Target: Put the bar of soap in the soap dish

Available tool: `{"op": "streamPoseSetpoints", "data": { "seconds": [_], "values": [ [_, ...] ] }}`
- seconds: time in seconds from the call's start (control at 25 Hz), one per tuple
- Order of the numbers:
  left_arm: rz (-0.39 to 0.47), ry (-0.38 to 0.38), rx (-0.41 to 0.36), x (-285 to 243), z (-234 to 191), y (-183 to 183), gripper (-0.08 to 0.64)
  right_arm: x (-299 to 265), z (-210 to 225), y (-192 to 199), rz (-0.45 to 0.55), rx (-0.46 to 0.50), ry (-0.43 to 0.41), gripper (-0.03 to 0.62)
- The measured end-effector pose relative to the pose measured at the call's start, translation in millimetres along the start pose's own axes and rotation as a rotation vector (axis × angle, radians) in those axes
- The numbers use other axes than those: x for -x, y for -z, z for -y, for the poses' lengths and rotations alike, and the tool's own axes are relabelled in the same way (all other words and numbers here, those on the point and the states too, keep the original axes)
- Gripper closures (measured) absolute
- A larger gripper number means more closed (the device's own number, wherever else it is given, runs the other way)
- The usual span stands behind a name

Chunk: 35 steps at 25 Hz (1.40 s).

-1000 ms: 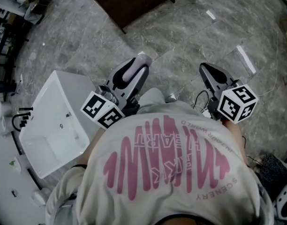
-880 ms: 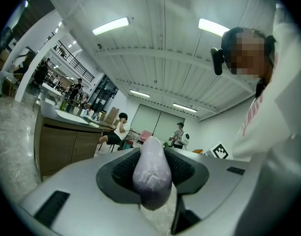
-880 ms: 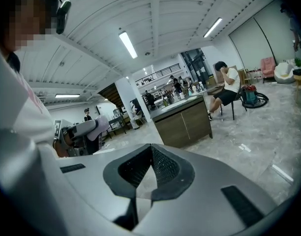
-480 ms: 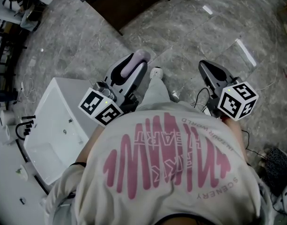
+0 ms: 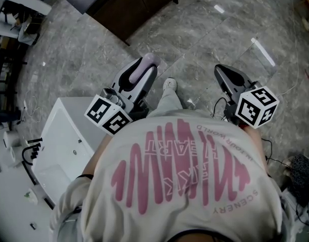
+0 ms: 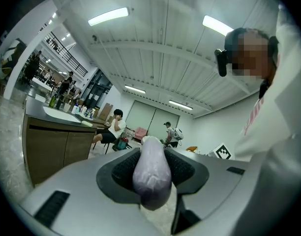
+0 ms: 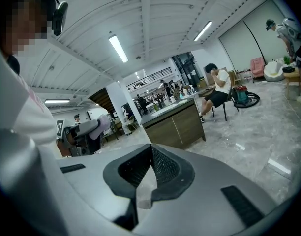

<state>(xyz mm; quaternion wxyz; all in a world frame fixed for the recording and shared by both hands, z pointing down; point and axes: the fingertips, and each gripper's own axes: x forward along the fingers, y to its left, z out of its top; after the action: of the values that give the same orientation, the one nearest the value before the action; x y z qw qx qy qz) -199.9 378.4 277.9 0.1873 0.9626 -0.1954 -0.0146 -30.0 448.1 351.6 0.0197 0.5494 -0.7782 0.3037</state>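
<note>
Since the earlier frames the white basin (image 5: 63,135) has slid lower at the frame's left edge, and the dark cabinet (image 5: 129,9) shows more at the top. Centre-left in the head view, the left gripper (image 5: 148,63) clamps the lavender bar of soap (image 6: 151,173) between its jaws. At centre-right, the right gripper (image 7: 149,151) has its jaws closed together on nothing.

Finishes as I read them from here
My bar of soap (image 6: 151,178) looks smooth, waxy; pads (image 6: 122,167) finely ribbed, dark; left gripper (image 6: 153,146) shell matt grey plastic; floor (image 5: 205,34) polished veined stone; cabinet (image 5: 129,9) dark wood.
</note>
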Motion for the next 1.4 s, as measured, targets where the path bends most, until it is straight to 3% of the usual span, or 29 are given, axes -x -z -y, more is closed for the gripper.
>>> {"op": "streamPoseSetpoints", "data": {
  "seconds": [0.16, 0.36, 0.6, 0.84, 1.4],
  "values": [
    [0.003, 0.006, 0.016, -13, -30, -13, 0.402, -27, 6, -12, -0.006, -0.004, 0.007, 0.577],
    [0.004, 0.008, 0.029, -41, -97, -41, 0.402, -96, 16, -53, -0.026, 0.002, 0.010, 0.577],
    [0.002, 0.030, 0.039, -52, -114, -48, 0.402, -113, 19, -61, -0.031, 0.003, 0.021, 0.577],
    [0.013, 0.030, 0.037, -86, -199, -87, 0.402, -195, 33, -113, -0.036, 0.016, 0.022, 0.577],
    [0.003, 0.064, 0.042, -101, -211, -96, 0.402, -199, 33, -128, -0.010, -0.010, 0.047, 0.577]
  ]
}}
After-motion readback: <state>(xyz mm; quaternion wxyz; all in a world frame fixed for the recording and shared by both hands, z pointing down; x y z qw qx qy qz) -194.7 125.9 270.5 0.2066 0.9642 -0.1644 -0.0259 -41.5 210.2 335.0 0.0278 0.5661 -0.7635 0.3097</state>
